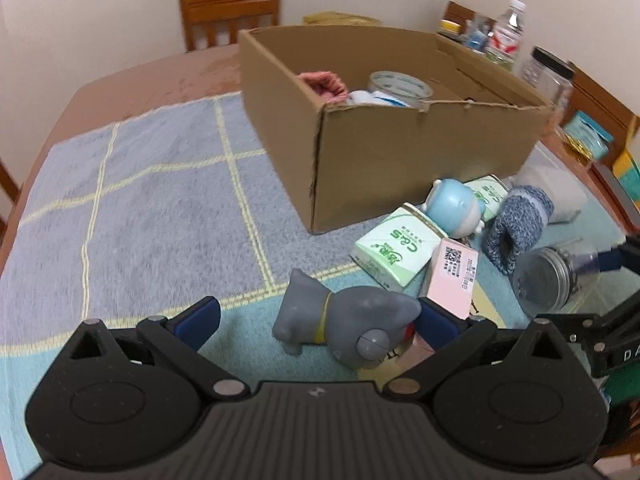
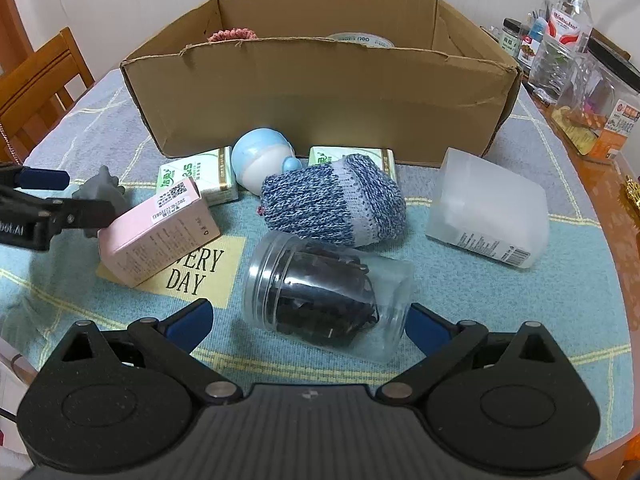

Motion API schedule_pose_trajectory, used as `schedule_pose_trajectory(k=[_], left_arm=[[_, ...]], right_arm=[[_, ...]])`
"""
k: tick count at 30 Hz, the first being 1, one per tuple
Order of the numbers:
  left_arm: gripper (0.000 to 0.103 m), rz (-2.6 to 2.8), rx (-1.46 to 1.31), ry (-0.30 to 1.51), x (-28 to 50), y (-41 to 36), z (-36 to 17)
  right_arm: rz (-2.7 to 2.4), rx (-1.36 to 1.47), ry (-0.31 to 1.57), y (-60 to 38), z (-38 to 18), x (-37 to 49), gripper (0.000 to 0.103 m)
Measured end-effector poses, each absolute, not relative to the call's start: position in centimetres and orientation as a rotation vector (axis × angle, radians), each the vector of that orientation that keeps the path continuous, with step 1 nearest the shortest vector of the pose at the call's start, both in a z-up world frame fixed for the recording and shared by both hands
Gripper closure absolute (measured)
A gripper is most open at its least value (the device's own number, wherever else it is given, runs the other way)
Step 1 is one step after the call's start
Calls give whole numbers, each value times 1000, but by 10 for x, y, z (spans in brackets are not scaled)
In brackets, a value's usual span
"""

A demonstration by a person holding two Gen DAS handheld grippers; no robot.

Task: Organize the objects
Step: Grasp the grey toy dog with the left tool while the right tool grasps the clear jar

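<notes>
Leftward bare cloth (image 1: 152, 208), box (image 1: 400, 152) edge

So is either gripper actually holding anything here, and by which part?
Nothing is held. The left gripper is open around the grey toy lying on the mat, and the right gripper is open around the clear jar.

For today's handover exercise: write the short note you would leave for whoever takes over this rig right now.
Left tongs: open around the grey toy, not yet closed.
Right tongs: open around the lying jar.
In the box: pink knit, tape roll.
Still on the mat before the box: blue toy, two green packs, pink carton, sock, frosted tub.
Left to do: box them all.
</notes>
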State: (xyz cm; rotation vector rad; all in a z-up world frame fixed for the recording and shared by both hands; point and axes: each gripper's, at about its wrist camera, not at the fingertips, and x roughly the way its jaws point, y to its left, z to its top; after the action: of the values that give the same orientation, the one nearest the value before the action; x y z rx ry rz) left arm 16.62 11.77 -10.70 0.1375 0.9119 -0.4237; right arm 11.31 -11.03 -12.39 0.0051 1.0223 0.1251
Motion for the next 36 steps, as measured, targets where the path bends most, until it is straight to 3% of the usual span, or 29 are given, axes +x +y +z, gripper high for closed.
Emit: schedule_pose_trajectory(k=[17,27,36], left_arm=[[1,-670,280,910,154,135,-110],[1,-745,390,817,150,118,-123],[9,-763,335,818,162,123,-130]], right_arm=[[99,12,1022,-111,-127,112,0],[83,0,1019,-105,-129,116,0],[30,6,1007,-103,-129,121,0]])
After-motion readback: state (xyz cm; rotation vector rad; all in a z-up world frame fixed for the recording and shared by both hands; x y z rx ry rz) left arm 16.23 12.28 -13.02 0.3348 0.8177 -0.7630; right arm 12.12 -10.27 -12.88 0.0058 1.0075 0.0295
